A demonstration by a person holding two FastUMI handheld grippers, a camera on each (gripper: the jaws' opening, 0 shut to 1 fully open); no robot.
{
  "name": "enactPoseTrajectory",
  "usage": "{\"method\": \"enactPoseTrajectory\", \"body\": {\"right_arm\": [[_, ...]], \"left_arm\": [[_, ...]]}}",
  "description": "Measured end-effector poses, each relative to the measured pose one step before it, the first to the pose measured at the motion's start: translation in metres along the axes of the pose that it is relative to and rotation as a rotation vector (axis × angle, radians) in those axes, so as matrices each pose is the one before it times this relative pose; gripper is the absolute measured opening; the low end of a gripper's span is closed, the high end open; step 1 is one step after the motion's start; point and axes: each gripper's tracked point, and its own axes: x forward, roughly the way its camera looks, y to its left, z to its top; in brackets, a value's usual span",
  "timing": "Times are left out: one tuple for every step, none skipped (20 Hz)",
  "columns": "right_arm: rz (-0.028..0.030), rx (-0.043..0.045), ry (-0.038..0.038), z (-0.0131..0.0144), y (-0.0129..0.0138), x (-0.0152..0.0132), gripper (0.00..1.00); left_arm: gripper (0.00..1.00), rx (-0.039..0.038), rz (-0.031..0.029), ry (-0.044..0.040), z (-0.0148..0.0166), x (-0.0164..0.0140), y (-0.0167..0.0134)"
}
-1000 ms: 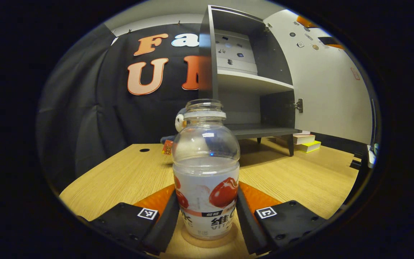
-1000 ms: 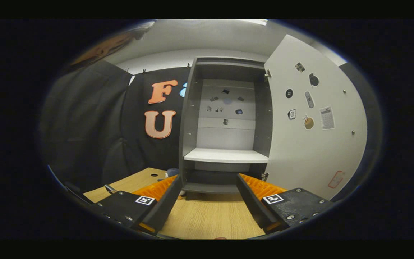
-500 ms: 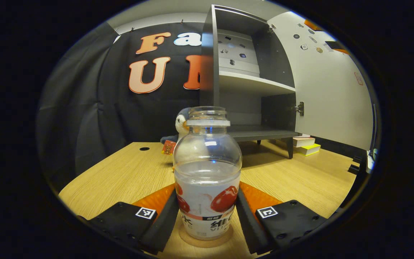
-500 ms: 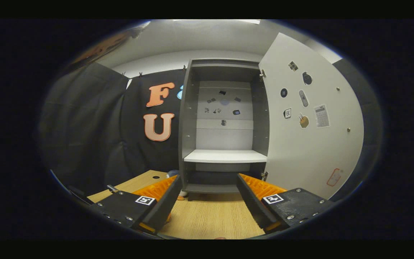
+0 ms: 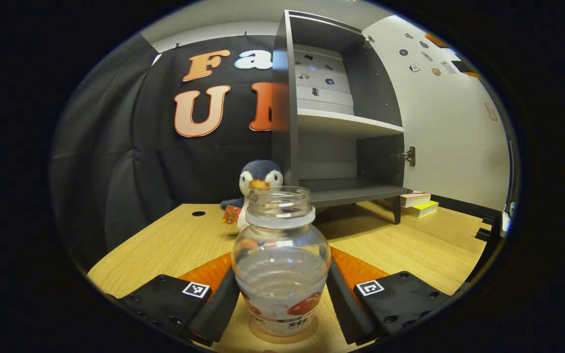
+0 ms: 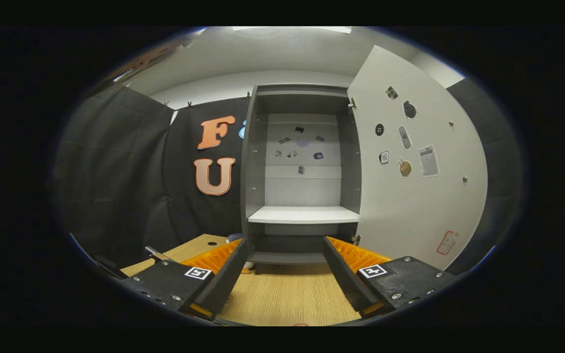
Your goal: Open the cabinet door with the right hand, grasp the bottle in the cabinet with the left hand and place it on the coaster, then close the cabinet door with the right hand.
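Across the lower half of both views runs the bench (image 5: pixel 174 245), light wood grain, with a small round hole at its left in the left gripper view.

Upper centre of both views: cabinet (image 6: pixel 302 176), dark grey, standing on short legs on the bench. One white shelf (image 6: pixel 303 214) crosses it at mid height; both compartments are bare. Small stickers dot the back panel.

Right of the cabinet: door (image 6: pixel 420 162), white, swung fully open on its hinges, stickers on its inner face.

Lower right of the left gripper view, under the door edge: a stack of books (image 5: pixel 419 203) on the bench.

Centre of the left gripper view, just left of the cabinet: a penguin plush (image 5: pixel 258 180) sitting on the bench.

Lower centre, left gripper view: bottle (image 5: pixel 281 260), clear, uncapped, upright, red fruit label low on the body. It stands on the coaster (image 5: pixel 282 329), a round tan disc.

Left tongs (image 5: pixel 282 306): fingers flank the bottle closely on both sides; cannot tell whether they press on it or stand just clear.

Right tongs (image 6: pixel 282 274), lower centre of the right gripper view: spread wide, holding nothing, pointed at the lower cabinet compartment.
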Motion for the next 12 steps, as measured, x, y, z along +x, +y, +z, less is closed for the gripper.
{"method": "enactPoseTrajectory", "body": {"right_arm": [[-0.00173,0.00465,-0.00241,0.00082,-0.00108,-0.00037,0.93],[-0.00173,0.00577,-0.00183,0.00082,-0.00139,-0.00220,0.93],[-0.00082,0.00487,-0.00270,0.00055,-0.00153,-0.00132,0.93],[-0.00230,0.00206,-0.00475,0.00160,-0.00205,-0.00214,0.93],[-0.00239,-0.00178,-0.00521,0.00223,-0.00116,0.00012,0.93],[-0.00363,-0.00420,-0.00553,0.00204,-0.00257,-0.00145,0.93],[-0.00299,-0.00397,-0.00762,0.00293,-0.00217,-0.00081,0.93],[-0.00261,-0.00092,-0.00821,0.00323,-0.00256,-0.00180,0.93],[-0.00119,0.00046,-0.00750,0.00292,-0.00231,-0.00131,0.93],[-0.00492,0.00119,-0.00689,0.00310,-0.00372,-0.00262,0.93],[-0.00567,0.00159,-0.01059,0.00386,-0.00401,-0.00172,0.93],[-0.00712,0.00067,-0.00939,0.00361,-0.00500,-0.00144,0.93]], "left_arm": [[0.93,0.00151,0.00229,-0.00040,0.00154,0.00014,0.00010],[0.93,0.00216,0.00281,0.00062,0.00252,0.00088,0.00063],[0.93,0.00362,0.00422,-0.00065,0.00194,0.00079,0.00154],[0.93,0.00158,0.00435,-0.00667,0.00444,0.00007,0.00056],[0.93,0.00289,0.00581,-0.00500,0.00508,0.00036,0.00164],[0.93,0.00259,0.00582,-0.00956,0.00554,-0.00075,0.00165],[0.93,0.00177,0.00359,-0.00976,0.00786,0.00181,0.00134],[0.93,0.00032,0.00201,-0.01081,0.00740,0.00198,0.00064],[0.93,0.00117,0.00604,-0.00783,0.00915,0.00178,0.00152],[0.93,0.00000,0.00394,-0.00945,0.01004,0.00002,0.00040],[0.93,-0.00285,0.00447,-0.01493,0.01220,0.00080,0.00097],[0.93,-0.00679,0.00194,-0.01393,0.01207,-0.00026,-0.00078]]}}
